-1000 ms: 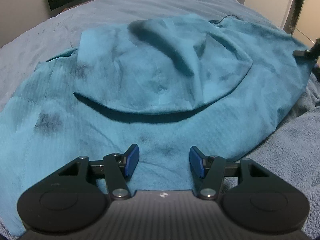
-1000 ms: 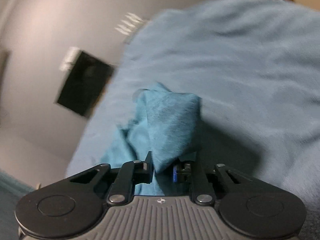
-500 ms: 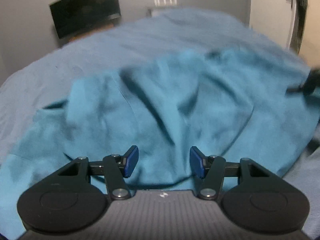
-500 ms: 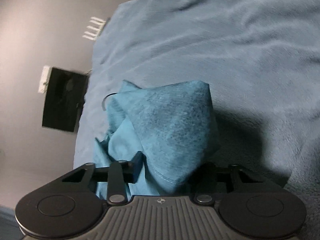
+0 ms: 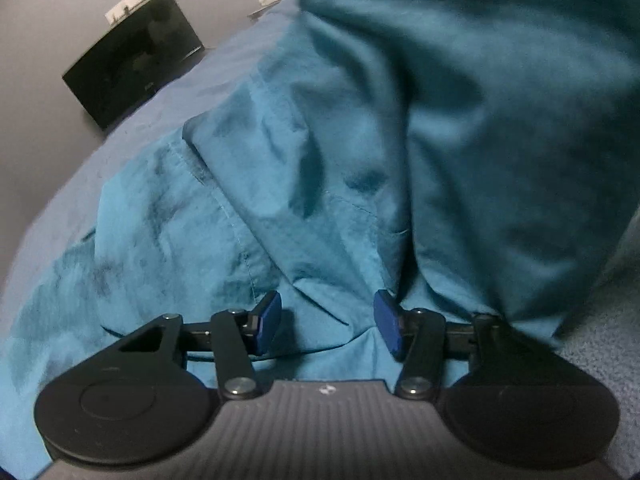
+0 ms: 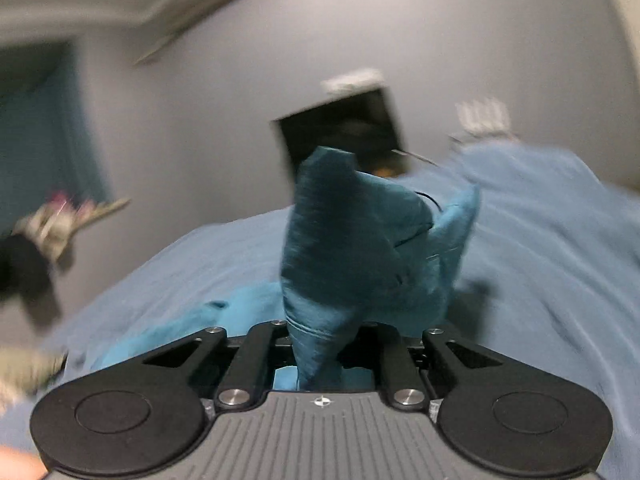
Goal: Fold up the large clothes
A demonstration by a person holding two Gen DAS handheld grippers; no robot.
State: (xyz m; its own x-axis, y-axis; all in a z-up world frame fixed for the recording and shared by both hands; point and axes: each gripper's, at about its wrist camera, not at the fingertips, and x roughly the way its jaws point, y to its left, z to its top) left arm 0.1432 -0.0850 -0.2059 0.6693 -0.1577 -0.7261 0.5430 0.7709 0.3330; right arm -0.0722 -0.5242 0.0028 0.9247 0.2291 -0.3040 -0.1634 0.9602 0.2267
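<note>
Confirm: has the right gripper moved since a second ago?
Yes. The right gripper, jaws just closing on the teal cotton garment, swung up off the blue bedspread: the black wall screen went from left edge to centre.

Both tools looked alike: the left gripper (image 5: 326,322) had black linkage arms with silver screws, round black side discs, a ribbed grey body bearing a small white mark, and blue pads (image 5: 267,322). The right gripper (image 6: 320,354) showed the same build.

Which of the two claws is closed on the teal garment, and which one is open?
The right claw pinches a bunch of the teal garment. The left claw stands open above it, blue pads apart.
</note>
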